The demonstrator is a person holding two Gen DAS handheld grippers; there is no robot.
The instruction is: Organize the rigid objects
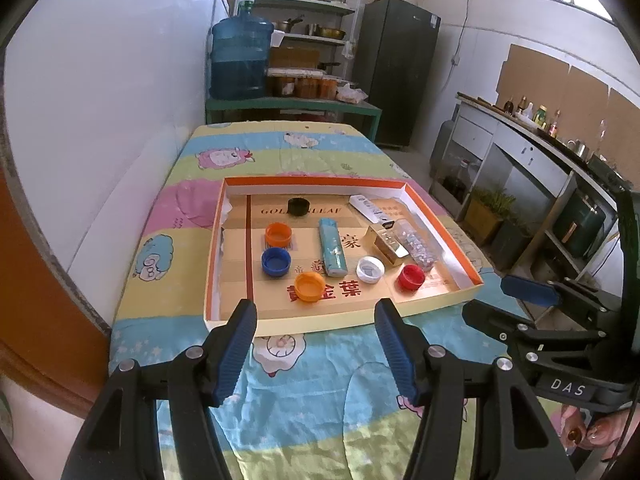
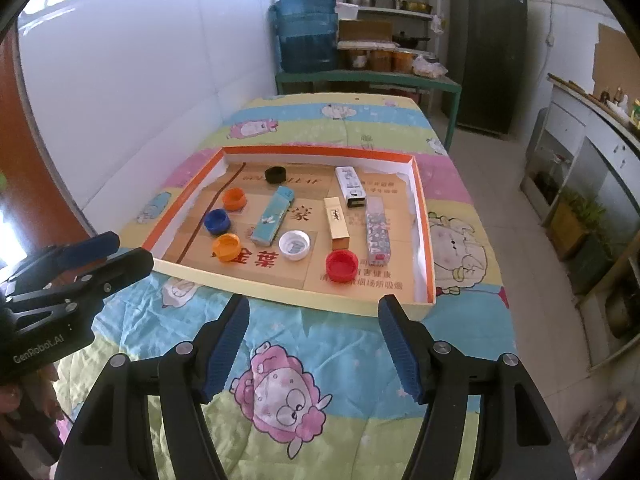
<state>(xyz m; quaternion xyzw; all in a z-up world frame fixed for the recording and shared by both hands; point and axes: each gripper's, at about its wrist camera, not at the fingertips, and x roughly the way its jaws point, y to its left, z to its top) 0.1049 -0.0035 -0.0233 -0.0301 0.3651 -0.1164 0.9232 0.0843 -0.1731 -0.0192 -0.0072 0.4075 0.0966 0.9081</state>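
Left tool (image 1: 316,316) spread wide, nothing between its blue ribbed pads (image 1: 240,344), hanging over the cartoon-sheep quilt (image 1: 304,408) just short of the shallow orange-rimmed cardboard tray (image 1: 440,304). Right tool (image 2: 314,312) spread just as wide, empty too, also above the quilt near the tray's front edge.

Inside the tray, spread apart: black plastic cap (image 1: 299,206), dark orange cap (image 1: 278,234), blue cap (image 1: 276,261), light orange cap (image 1: 309,287), white cap (image 1: 370,269), red cap (image 1: 411,277), long light-blue box (image 1: 332,247), gold box (image 1: 387,245), clear patterned box (image 1: 416,246), white box (image 1: 369,209).

Quilt laid over a table beside a white wall (image 1: 100,100). Behind: big blue water jug (image 1: 240,60), shelves with pots (image 1: 308,12), dark fridge (image 1: 394,80).

Left view only: kitchen counter with bottles (image 1: 532,116), plus the right tool from the side. Right view only: the left tool from the side, with a hand (image 2: 16,400) under it.
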